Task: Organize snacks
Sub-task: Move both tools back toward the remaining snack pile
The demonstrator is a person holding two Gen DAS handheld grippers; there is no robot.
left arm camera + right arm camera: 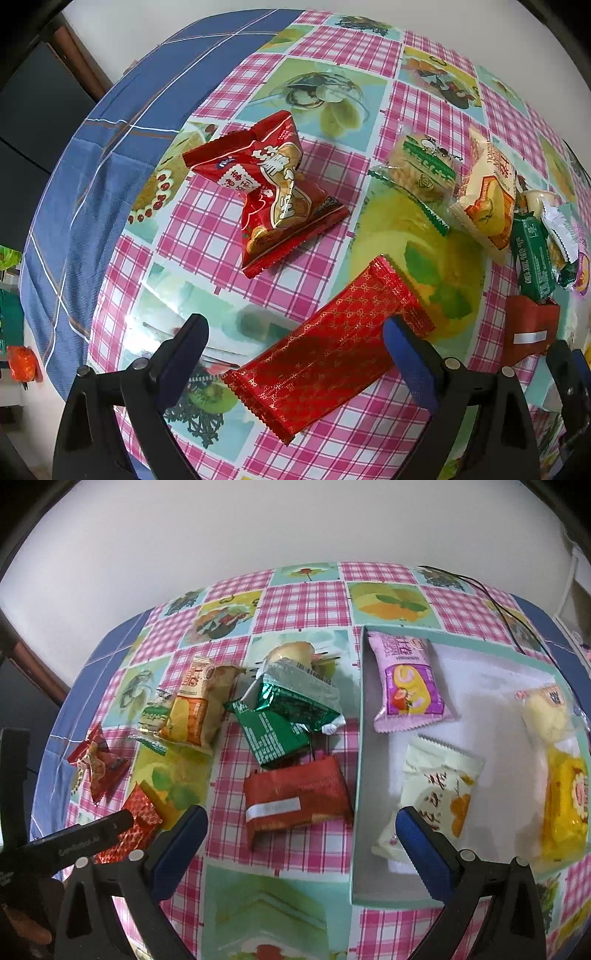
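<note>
In the left wrist view a long red foil packet with a gold pattern [325, 354] lies slantwise on the table between the fingers of my left gripper [295, 350]. The jaws stand wide and open, the left finger clear of the packet. A crumpled red snack bag [273, 192] lies further ahead. My right gripper [301, 845] is open above a dark red packet with a white strip [295, 801]; its right finger [421, 845] hangs over a teal box [360, 738]. The box holds a pink packet [410, 686], a cream packet [436, 797] and a yellow one [565, 812].
Loose snacks crowd the middle of the pink plaid tablecloth [280, 605]: an orange-yellow pack [195, 709], a green foil pack [280, 723], a clear cracker pack with green bands [421, 170]. A black cable [498, 602] runs behind the box. Blue cloth [92, 184] hangs off the left edge.
</note>
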